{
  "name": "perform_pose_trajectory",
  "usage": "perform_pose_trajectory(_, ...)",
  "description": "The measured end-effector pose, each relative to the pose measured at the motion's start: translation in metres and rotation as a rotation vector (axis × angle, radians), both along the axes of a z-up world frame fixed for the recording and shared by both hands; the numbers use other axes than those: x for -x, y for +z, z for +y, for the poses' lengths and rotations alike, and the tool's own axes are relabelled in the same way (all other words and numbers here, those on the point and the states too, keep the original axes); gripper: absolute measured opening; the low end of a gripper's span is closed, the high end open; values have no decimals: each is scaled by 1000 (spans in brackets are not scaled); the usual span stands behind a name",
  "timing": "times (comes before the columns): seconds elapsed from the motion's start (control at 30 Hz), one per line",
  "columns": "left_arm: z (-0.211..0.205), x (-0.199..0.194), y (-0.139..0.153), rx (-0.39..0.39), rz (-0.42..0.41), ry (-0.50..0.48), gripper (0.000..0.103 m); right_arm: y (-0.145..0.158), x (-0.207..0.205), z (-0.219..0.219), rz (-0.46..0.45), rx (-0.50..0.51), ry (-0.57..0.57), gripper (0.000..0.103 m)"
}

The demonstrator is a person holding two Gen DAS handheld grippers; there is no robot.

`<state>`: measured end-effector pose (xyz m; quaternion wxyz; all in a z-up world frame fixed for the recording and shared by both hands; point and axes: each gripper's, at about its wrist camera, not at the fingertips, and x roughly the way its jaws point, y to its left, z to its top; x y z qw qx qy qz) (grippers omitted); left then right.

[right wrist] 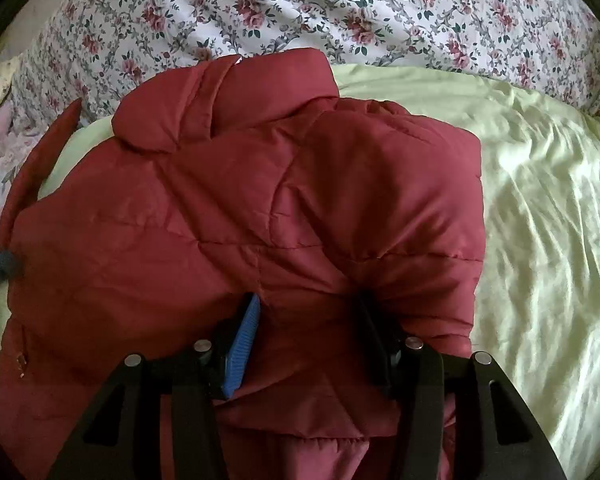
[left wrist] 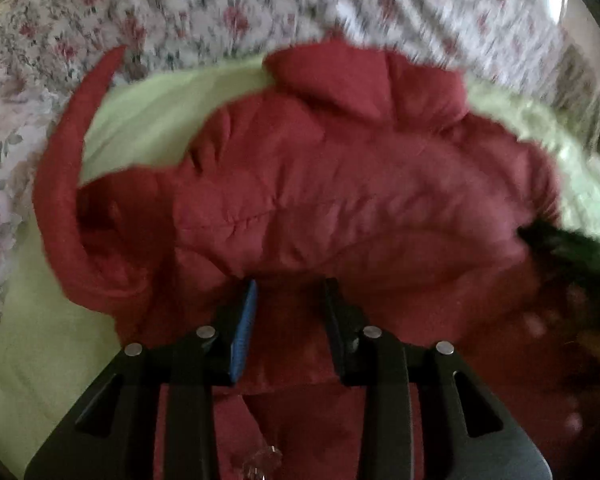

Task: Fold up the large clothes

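Right wrist view gives the cleanest look: a dark red quilted puffer jacket (right wrist: 236, 216) is spread over a pale green sheet (right wrist: 540, 208) on the bed, with a floral bedspread (right wrist: 340, 12) behind it. The padding is stitched into big panels, the collar (right wrist: 220, 96) is turned up at the far end, and one sleeve looks to be folded in across the body. A long red strip, maybe a belt or a sleeve edge, curls off to the left.

Handling-wise, it should be light but bulky. Soft, springy fill means a fold probably won't stay flat unless it's pressed down, and the shell looks like slick nylon, so a thin pinch could slide out. A thick bunch at a seam or hem is likely the best place to be grabbed, not the smooth middle of a panel.

The right tongs (right wrist: 306, 344) are half spread with a puffy ridge of jacket bunched between them, and the fabric seems to be squeezed there. In the blurry left wrist view, the left tongs (left wrist: 290, 332) are spread a bit with jacket fabric lying between them, but no real pinch can be seen on that side.
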<state>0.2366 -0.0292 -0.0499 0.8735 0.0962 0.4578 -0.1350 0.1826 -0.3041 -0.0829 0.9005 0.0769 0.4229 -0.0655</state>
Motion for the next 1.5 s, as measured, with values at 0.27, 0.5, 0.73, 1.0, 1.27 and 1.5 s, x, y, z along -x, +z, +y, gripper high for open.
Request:
perform_pose_trajectory(0.27,7,-4,-17,-1,6,11,35,21,12,1,-32,-44,-20,53)
perform_pose_trajectory(0.5,6,-3,-17,-17,-5,16,35,22,7,16,-10,-33,34,55)
perform_pose_trajectory(0.73,8,-4,-18,-14,-9,10,36,-5,-2,8,15,-4,31,55)
perform_pose_trajectory(1.0,23,5,-2,-11,-8,23,53,4,7,8,3,-35,19,55)
perform_pose_trajectory(1.27,70,17,23,-26,-64,129,65,34,39,11,-26,-89,24,61)
perform_pose_trajectory(1.5,106,4,35,-17,-78,228,72,43,58,25,-25,-122,75,63)
